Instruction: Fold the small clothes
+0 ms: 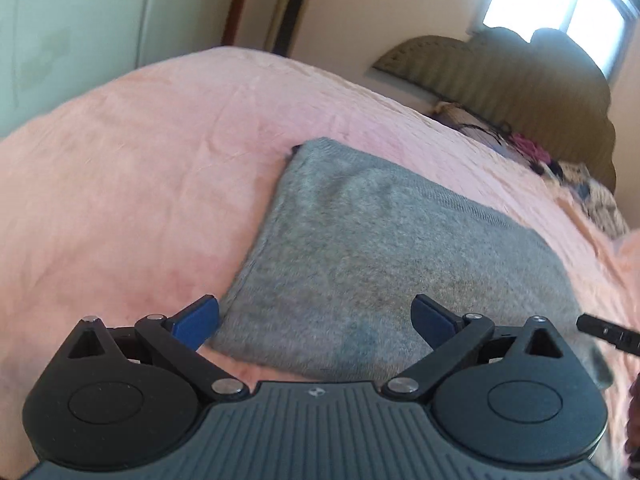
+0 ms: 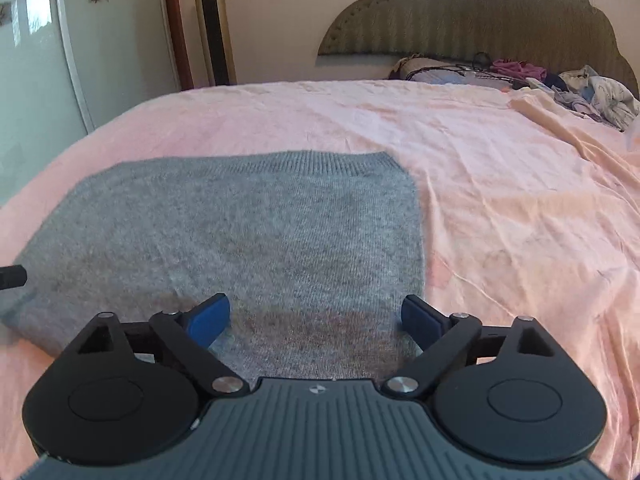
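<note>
Grey knitted garment [image 2: 248, 240] lies folded flat on pink bedsheet [image 2: 500, 184].

A pink bedsheet [image 2: 500, 184] covers the bed; at one o'clock a padded headboard [image 2: 472, 12] backs heaped clothes [image 2: 520, 70]; at eleven o'clock stands a tower fan [image 2: 212, 24].

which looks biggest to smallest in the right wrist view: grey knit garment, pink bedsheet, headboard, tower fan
1. pink bedsheet, fills most of the view
2. grey knit garment, though it lies nearest the camera
3. headboard, far off, so its real size is unsure
4. tower fan, equally distant
</note>
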The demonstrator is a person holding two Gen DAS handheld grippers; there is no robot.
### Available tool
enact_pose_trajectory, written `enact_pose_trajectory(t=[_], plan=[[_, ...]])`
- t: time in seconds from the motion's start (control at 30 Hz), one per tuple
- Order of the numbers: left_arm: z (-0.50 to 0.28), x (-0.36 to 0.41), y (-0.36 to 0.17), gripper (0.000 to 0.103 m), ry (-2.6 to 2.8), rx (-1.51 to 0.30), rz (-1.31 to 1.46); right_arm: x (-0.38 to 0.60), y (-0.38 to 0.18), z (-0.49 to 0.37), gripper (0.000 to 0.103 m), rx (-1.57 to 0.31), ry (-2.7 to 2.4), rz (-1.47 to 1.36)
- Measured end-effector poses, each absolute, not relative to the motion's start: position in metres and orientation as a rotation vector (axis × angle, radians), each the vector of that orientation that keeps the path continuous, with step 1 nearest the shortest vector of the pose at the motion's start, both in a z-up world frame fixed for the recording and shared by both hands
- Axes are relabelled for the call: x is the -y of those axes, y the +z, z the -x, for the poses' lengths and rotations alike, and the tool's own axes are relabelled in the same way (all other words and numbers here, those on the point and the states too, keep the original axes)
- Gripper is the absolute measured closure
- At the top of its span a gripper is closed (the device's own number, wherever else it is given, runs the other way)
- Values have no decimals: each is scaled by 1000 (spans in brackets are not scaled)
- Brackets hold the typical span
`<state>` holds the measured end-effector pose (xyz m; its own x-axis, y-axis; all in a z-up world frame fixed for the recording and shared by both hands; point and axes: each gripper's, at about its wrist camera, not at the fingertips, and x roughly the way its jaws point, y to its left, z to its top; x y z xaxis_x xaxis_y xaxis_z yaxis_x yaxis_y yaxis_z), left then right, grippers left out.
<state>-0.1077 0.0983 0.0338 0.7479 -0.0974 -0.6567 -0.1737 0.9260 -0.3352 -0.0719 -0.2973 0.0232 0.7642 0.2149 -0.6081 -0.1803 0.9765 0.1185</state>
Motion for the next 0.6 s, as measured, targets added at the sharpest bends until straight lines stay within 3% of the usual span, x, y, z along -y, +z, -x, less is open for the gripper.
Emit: enact_pose_trajectory(t=[0.17,0.27,0.4,0.43,0.47,0.5,0.53,0.6], plan=[[122,-119,22,1,15,-758,765,272,3,75,2,-749,313,3],[118,-125,10,1,0,-742,939,260,-12,85,0,-677,315,117],[101,-123,7,5,61,-691,996,264,-11,89,0,-672,326,94],[96,-118,9,11,86,-699,964,263,-11,89,0,-669,325,97],[88,-113,11,38,107,-718,918,263,-11,90,0,-668,325,97],[83,-109,11,80,120,-750,874,263,-11,91,0,-667,327,94],[76,-105,8,97,137,-798,836,265,-12,90,0,-666,328,90],[74,-95,10,98,165,-802,762,267,-12,88,0,-664,331,84]])
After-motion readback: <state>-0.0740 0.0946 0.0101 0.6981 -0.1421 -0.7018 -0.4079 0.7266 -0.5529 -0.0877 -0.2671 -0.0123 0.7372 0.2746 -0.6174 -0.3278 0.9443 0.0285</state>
